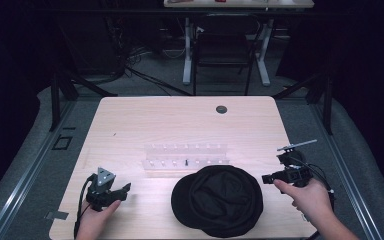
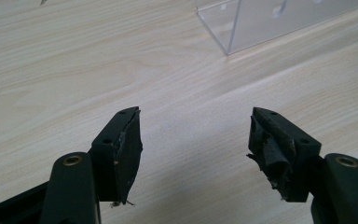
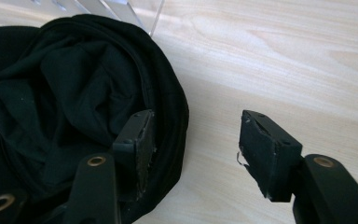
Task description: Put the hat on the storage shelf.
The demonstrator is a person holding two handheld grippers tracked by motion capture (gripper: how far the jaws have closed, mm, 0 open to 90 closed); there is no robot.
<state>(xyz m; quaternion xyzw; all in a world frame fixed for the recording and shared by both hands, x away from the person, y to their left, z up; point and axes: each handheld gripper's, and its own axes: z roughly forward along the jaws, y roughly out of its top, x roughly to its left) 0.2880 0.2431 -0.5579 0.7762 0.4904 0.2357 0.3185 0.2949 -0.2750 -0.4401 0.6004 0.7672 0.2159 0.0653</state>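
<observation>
A: Which object sits at the centre of the figure, and where?

B: A black cap (image 1: 219, 200), lower centre of the high view, resting on the wooden table (image 1: 130, 125) close to its near edge. It lies upside down, hollow side up; the right gripper view shows the crumpled lining and rolled rim (image 3: 74, 98) in the left half of that frame.

A: How is its long axis oriented?

B: In the high view the outline is a broad oval, slightly wider than tall, so the long axis runs roughly left to right across the frame. Which end carries the brim cannot be told.

A: Any brand, label or legible writing?

B: None can be read on the cap or elsewhere; the fabric is too dark for detail.

A: What lies just beyond it?

B: A clear acrylic rack (image 1: 186, 159), directly above the cap in the high view, almost touching its upper edge. One corner of it appears at the upper right of the left gripper view (image 2: 242, 23).

A: And the grippers?

B: The right gripper (image 1: 269, 178), at the right of the high view, is just beside the cap's right edge. Its jaws stand apart, grasping nothing; in its own view one jaw overlaps the cap's rim, the other is over bare wood. The left gripper (image 1: 126, 189), lower left, well apart from the cap, has its jaws released over bare table.
</observation>
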